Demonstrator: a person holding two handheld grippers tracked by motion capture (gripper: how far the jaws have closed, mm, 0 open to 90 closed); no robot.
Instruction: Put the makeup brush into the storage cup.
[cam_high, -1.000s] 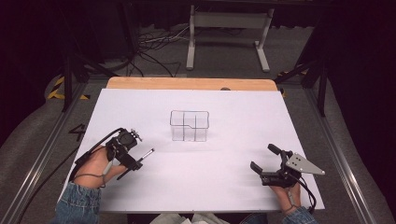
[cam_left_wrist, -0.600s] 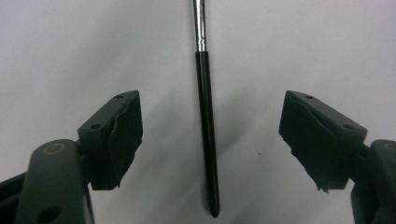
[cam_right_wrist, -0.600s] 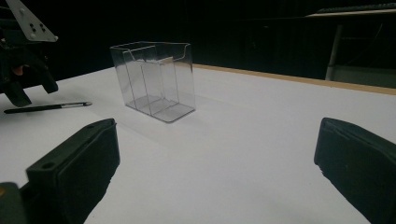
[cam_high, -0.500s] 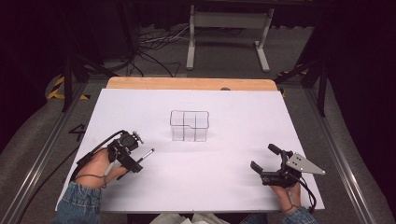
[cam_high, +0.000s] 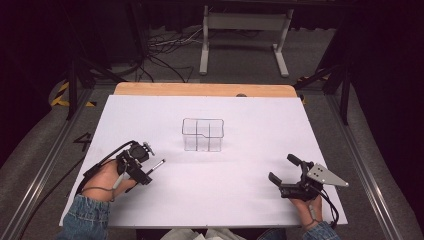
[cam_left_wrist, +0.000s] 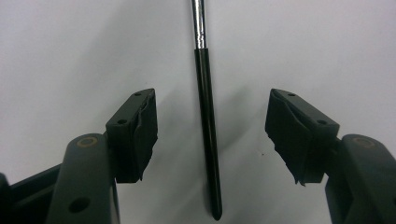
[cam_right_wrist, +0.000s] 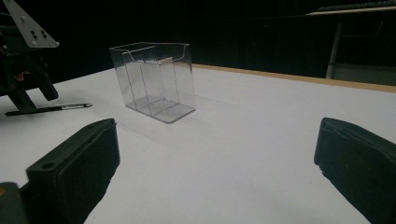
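Pen (cam_left_wrist: 208, 140): looking light, stiff, slippery; best gripped mid-barrel.
Left gripper (cam_left_wrist: 210, 135): jaws closing around pen, not touching yet.

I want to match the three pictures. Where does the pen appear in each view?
High view: the pen lies left of centre on the white table, at the left gripper.
Left gripper view: the pen runs up the middle, between the open jaws, untouched.
Right gripper view: the pen lies at the far left edge.
Shared landmark: the clear plastic holder, also in the right gripper view.
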